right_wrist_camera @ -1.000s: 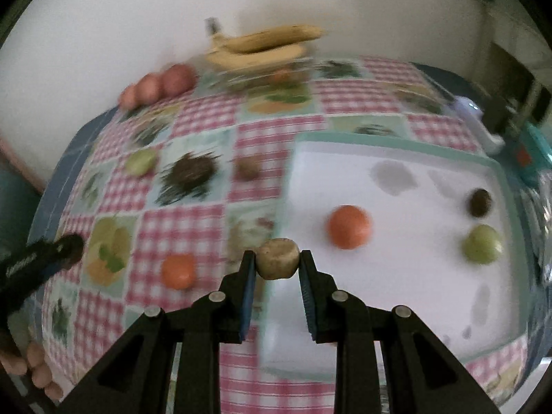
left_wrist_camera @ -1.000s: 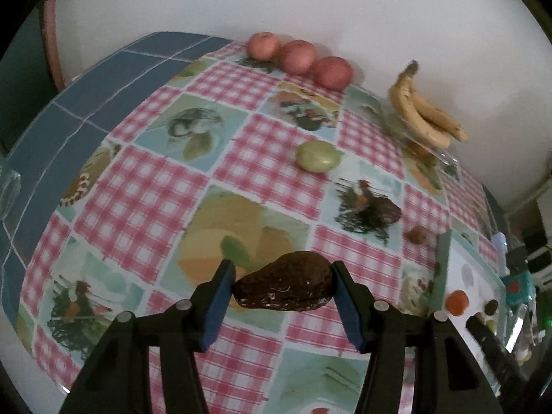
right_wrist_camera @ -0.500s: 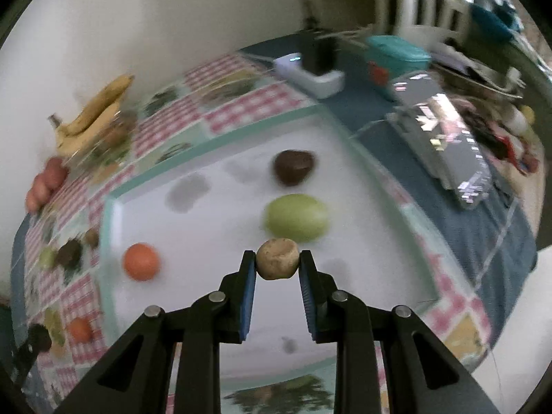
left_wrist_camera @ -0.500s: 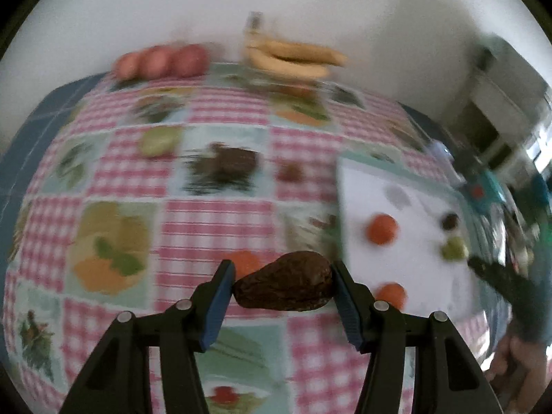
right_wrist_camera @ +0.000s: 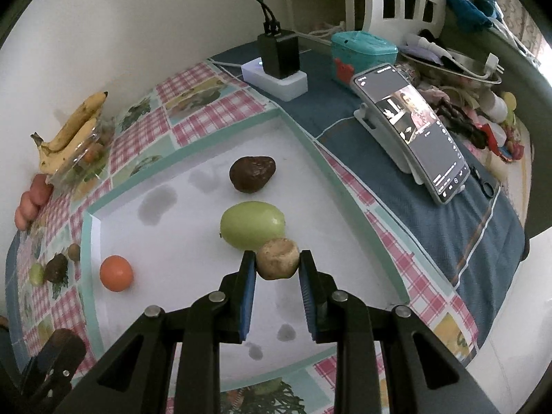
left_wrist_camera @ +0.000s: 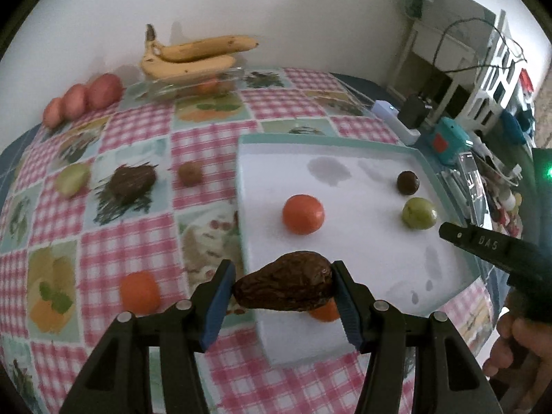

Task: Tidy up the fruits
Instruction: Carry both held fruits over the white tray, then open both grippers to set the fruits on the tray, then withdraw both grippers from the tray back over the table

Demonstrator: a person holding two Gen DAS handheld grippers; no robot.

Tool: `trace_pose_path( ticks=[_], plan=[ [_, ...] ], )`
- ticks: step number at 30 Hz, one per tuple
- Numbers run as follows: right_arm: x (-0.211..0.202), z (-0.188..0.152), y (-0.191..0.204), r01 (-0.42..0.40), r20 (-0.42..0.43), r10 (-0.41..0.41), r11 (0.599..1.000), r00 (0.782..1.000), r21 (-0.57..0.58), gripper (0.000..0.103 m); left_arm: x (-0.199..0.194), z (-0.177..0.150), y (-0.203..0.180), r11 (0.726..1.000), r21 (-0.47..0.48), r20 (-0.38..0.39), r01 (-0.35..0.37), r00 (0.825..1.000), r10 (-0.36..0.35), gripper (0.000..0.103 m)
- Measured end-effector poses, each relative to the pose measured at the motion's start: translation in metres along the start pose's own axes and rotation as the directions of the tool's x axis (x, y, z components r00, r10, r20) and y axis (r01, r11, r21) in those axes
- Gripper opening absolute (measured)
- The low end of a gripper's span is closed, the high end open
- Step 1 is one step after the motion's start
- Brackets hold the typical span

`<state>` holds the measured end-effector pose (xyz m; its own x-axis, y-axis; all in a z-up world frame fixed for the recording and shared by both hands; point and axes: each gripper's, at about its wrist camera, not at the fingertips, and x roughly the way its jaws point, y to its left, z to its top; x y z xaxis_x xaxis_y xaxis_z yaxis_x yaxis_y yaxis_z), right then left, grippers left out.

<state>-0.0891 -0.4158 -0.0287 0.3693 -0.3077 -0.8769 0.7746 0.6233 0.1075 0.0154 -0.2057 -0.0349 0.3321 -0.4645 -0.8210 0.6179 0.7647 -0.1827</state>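
My left gripper (left_wrist_camera: 283,291) is shut on a dark brown wrinkled avocado (left_wrist_camera: 286,289), held over the near left corner of the white tray (left_wrist_camera: 345,262). On that tray lie an orange (left_wrist_camera: 303,214), a green fruit (left_wrist_camera: 419,213), a small dark fruit (left_wrist_camera: 407,182) and a second orange (left_wrist_camera: 324,311) half hidden behind the avocado. My right gripper (right_wrist_camera: 277,269) is shut on a small tan round fruit (right_wrist_camera: 278,258), just in front of the green fruit (right_wrist_camera: 253,228) over the white tray (right_wrist_camera: 193,241). A dark avocado (right_wrist_camera: 252,174) lies farther back.
On the checked cloth left of the tray lie an orange (left_wrist_camera: 139,292), a green fruit (left_wrist_camera: 71,178), a dark avocado (left_wrist_camera: 132,180) and a small brown fruit (left_wrist_camera: 189,173). Bananas (left_wrist_camera: 193,55) and red apples (left_wrist_camera: 82,98) line the wall. A phone on a stand (right_wrist_camera: 410,131), a charger (right_wrist_camera: 277,65) and a teal box (right_wrist_camera: 362,53) stand right of the tray.
Both grippers swung to the right from the cloth to over the tray, each keeping its fruit. The right gripper now hangs close in front of the green fruit.
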Motion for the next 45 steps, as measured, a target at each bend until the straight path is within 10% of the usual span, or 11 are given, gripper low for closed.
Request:
trace_pose_path(
  ticks=[32,45],
  plan=[
    [0.044,-0.009,0.009,0.067,-0.051,-0.072,0.994,0.996,-0.085,0.037,0.066,0.005,-0.024,0.998,0.045,-0.114,-0.042,0.992,0.047,0.061],
    [0.026,0.000,-0.002,0.020,0.011,-0.020,0.999,1.000,-0.027,0.053,0.020,0.017,-0.015,0.998,0.029,-0.056,-0.057,0.997,0.058,0.086]
  ],
)
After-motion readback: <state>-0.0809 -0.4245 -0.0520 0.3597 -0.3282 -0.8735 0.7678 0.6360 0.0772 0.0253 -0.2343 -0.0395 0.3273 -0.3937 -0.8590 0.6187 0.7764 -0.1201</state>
